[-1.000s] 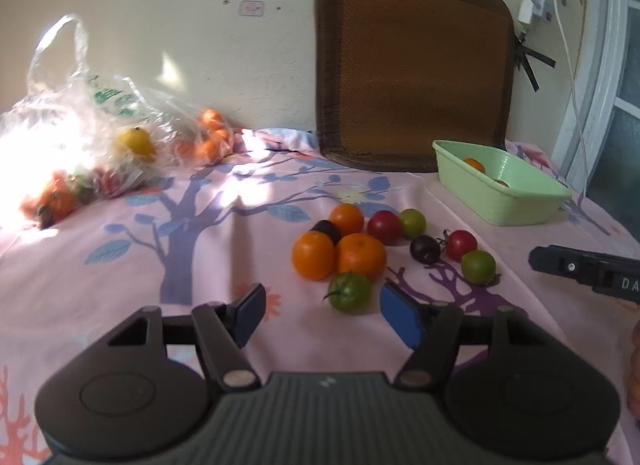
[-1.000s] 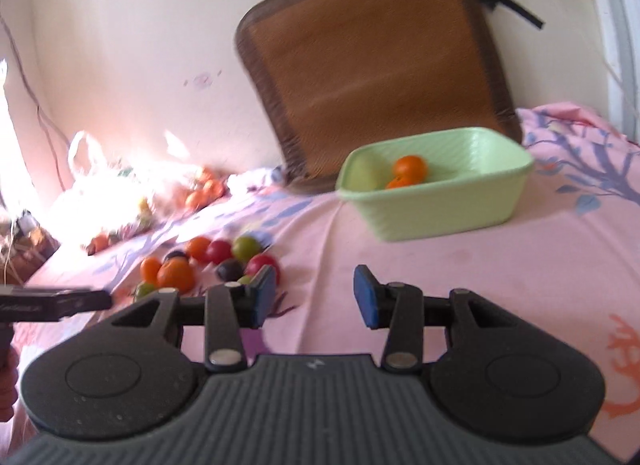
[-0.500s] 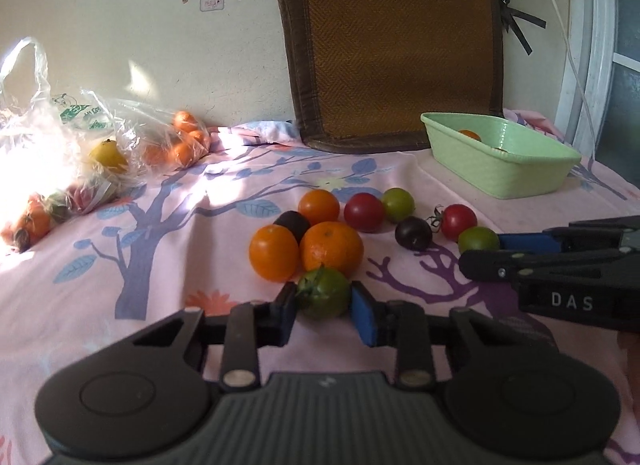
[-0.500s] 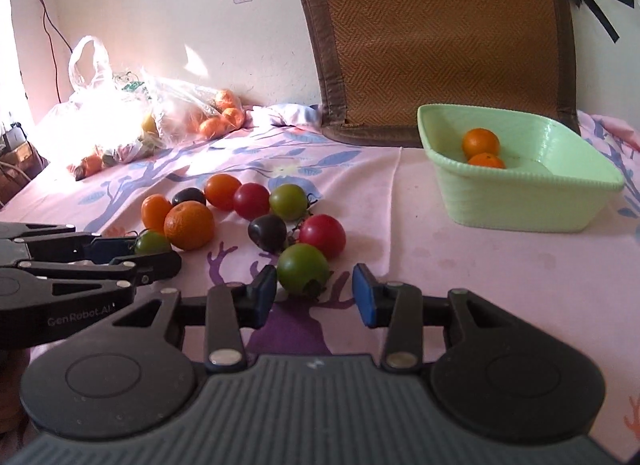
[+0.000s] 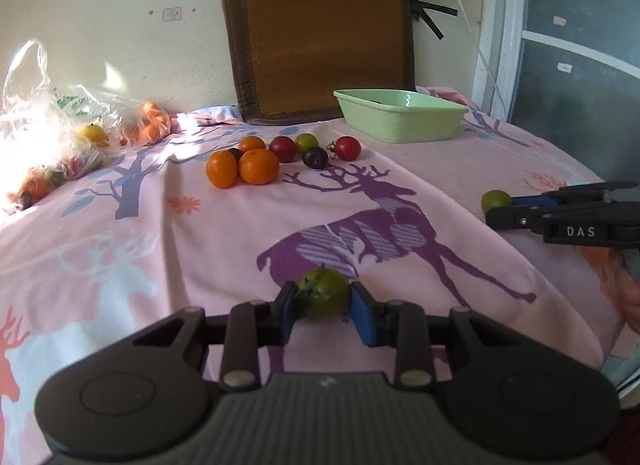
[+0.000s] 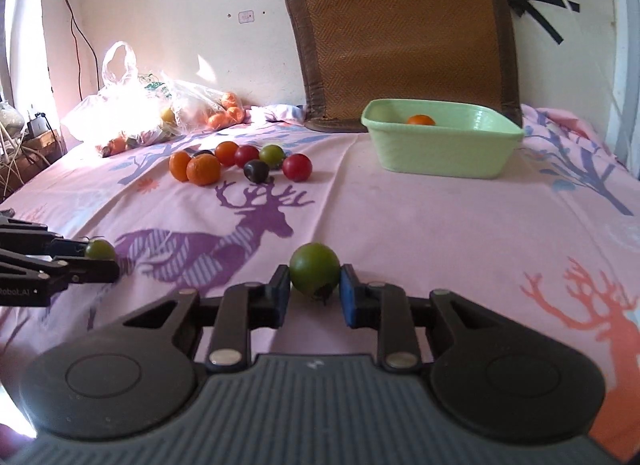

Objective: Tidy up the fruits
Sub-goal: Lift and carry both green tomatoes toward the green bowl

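Note:
My left gripper [image 5: 323, 311] is shut on a green tomato [image 5: 325, 297], held near the front of the bed over the purple deer print. My right gripper [image 6: 314, 297] is shut on another green tomato [image 6: 315, 273]; it also shows in the left wrist view [image 5: 495, 201]. The left one shows in the right wrist view [image 6: 99, 249]. Oranges [image 5: 258, 165] and red, green and dark tomatoes [image 5: 315, 157] lie in a cluster farther back. A light green basin [image 6: 440, 147] holds an orange [image 6: 420, 119].
A clear plastic bag [image 5: 52, 133] with more fruit lies at the back left. A brown woven cushion [image 5: 320, 41] leans on the wall behind the basin. The bed's right edge drops off near a grey door [image 5: 580, 85].
Both grippers closed on green tomatoes at the cluster, then drew back toward the front of the bed, each carrying its tomato.

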`<state>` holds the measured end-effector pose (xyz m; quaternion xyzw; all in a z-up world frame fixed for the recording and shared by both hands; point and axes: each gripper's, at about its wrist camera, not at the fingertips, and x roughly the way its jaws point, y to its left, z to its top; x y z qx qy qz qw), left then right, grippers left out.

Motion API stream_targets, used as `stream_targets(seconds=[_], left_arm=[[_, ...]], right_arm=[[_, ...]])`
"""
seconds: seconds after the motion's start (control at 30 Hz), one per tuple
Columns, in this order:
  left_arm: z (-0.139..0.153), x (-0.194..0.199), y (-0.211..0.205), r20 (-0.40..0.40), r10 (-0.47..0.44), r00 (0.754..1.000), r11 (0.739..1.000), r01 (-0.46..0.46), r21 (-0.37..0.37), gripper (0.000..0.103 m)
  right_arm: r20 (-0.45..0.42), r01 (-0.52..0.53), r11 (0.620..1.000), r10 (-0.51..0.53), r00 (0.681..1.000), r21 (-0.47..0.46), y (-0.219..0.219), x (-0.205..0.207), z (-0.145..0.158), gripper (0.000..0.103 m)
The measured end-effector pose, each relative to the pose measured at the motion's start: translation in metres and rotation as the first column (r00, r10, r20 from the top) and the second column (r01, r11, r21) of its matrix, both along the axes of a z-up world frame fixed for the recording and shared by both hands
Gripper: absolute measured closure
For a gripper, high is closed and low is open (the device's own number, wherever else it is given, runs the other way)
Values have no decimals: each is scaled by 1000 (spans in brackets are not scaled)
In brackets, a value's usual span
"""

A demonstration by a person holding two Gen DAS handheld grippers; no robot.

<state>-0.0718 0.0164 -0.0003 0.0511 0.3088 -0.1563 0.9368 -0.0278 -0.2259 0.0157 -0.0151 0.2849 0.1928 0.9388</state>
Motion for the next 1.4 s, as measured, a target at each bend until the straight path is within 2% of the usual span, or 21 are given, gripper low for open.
stream_targets(seconds=[0.1, 0.23, 0.37, 0.8, 0.93, 1.0, 1.07, 1.13, 1.2, 1.27, 1.33, 1.4], left_arm=[[-2, -5, -10, 25, -15, 1000, 999, 14, 50, 74], [-2, -2, -12, 26, -6, 1000, 999, 5, 46, 71], [-1, -3, -13, 23, 4, 1000, 999, -5, 44, 54], [-3, -16, -13, 43, 7, 999, 997, -10, 82, 53], [-4, -22, -10, 42, 17, 999, 997, -20, 79, 54], [-4, -24, -9, 41, 14, 999, 997, -17, 70, 58], [-5, -26, -8, 41, 1, 999, 999, -3, 52, 69], [-6, -29, -10, 52, -1, 999, 999, -2, 45, 74], [-6, -30, -12, 60, 0, 998, 998, -4, 55, 75], [-2, -23, -11, 38, 0, 999, 999, -2, 38, 75], [8, -5, -12, 18, -22, 1000, 1000, 22, -11, 75], [24, 16, -22, 52, -60, 997, 998, 62, -23, 75]], right_arm=[[3, 38, 999, -38, 999, -3, -16, -19, -6, 74], [16, 68, 997, -68, 998, 29, -22, -26, -10, 74], [30, 83, 995, -85, 996, 46, -23, -29, -12, 73], [35, 91, 994, -94, 995, 62, -27, -32, -12, 72], [38, 93, 994, -96, 995, 61, -26, -33, -12, 71], [40, 93, 994, -95, 995, 60, -26, -32, -12, 71], [40, 94, 994, -96, 995, 58, -24, -32, -12, 71], [41, 94, 994, -96, 995, 58, -23, -31, -12, 71], [44, 88, 994, -91, 995, 61, -22, -30, -12, 71], [48, 84, 995, -86, 995, 53, -19, -29, -12, 73], [51, 86, 994, -90, 995, 69, -23, -26, -10, 73], [57, 102, 989, -109, 992, 111, -32, -17, -3, 73]])
